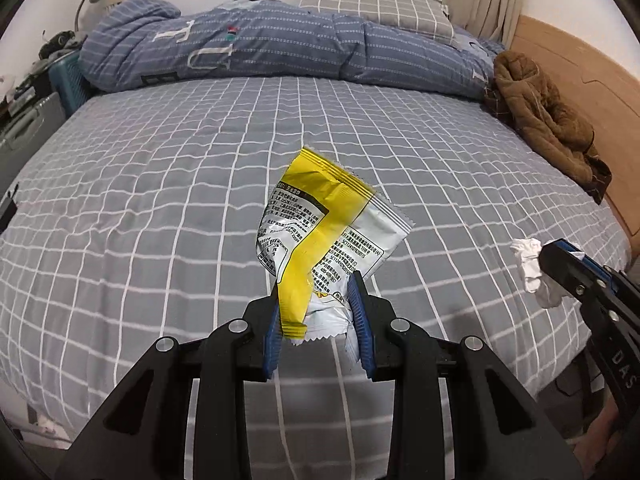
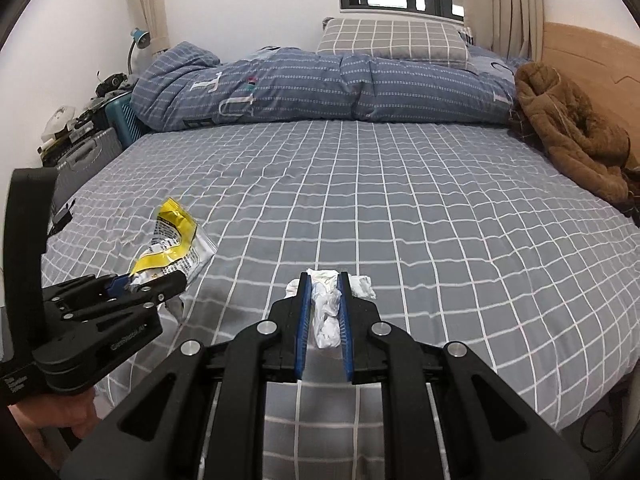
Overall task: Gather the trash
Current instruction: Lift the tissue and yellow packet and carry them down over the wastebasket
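Here, largest first:
Bed [image 1: 160, 200]: covered by a grey sheet with a white grid; most of both views is filled by it.
Headboard [image 1: 580, 92]: light wood, seen along the right edge.
Quilt [image 1: 260, 48]: blue, striped, bunched along the far side of the bed.
Pillow [image 2: 392, 42]: grey check, laid behind the quilt, under the window.
Coat [image 1: 544, 120]: brown, fleecy, heaped by the headboard at the quilt's right end.
Suitcases [image 2: 100, 140]: one teal, one grey, stood at the bed's far left corner; a lamp is seen above them.
Left gripper [image 1: 316, 312]: jaws clamped on the lower end of the wrapper; blue pads pressed against both sides.
Right gripper [image 2: 324, 308]: jaws closed together on the tissue, which is squeezed between the blue pads.
Wrapper [image 1: 324, 224]: yellow and silver snack packet, crumpled, printed with small text; held up clear of the sheet, its upper end free above the left jaws.
Tissue [image 2: 326, 312]: white, wadded; held off the sheet in the right jaws, with bits bulging out past the tips.
Spacing: the two grippers are held side by side, apart, above the near part of the bed.
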### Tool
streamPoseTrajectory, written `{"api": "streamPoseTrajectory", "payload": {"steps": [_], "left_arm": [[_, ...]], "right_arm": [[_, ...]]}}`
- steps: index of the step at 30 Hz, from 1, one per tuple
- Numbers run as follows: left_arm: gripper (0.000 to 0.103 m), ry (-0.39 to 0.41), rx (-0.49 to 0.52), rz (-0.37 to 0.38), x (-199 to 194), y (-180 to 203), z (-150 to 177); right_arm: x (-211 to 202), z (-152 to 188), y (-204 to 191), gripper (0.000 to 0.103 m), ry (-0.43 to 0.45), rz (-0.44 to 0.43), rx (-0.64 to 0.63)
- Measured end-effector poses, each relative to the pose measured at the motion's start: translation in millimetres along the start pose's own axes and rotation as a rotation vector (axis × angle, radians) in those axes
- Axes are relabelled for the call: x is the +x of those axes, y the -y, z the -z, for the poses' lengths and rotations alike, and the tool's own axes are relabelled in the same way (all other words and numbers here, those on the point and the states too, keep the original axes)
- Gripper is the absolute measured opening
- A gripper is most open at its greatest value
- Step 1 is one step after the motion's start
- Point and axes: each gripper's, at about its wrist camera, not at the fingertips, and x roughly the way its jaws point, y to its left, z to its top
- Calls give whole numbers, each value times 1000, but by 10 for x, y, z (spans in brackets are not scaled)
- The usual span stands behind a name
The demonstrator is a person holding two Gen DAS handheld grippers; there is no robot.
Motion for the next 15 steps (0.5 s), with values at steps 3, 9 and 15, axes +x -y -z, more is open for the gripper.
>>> {"api": "streamPoseTrajectory", "payload": {"steps": [3,9,15], "left_arm": [[30,-5,0,-1,-97,-8,133],[30,-16,-5,11,-278,5,374],[30,-14,-20,23,-515,-40,608]], "right_arm": [[-83,107,-49,13,-11,3,-9],[-292,288,-129,13,-5,9,-16],[-523,507,-155,13,-11,-2,6]]}}
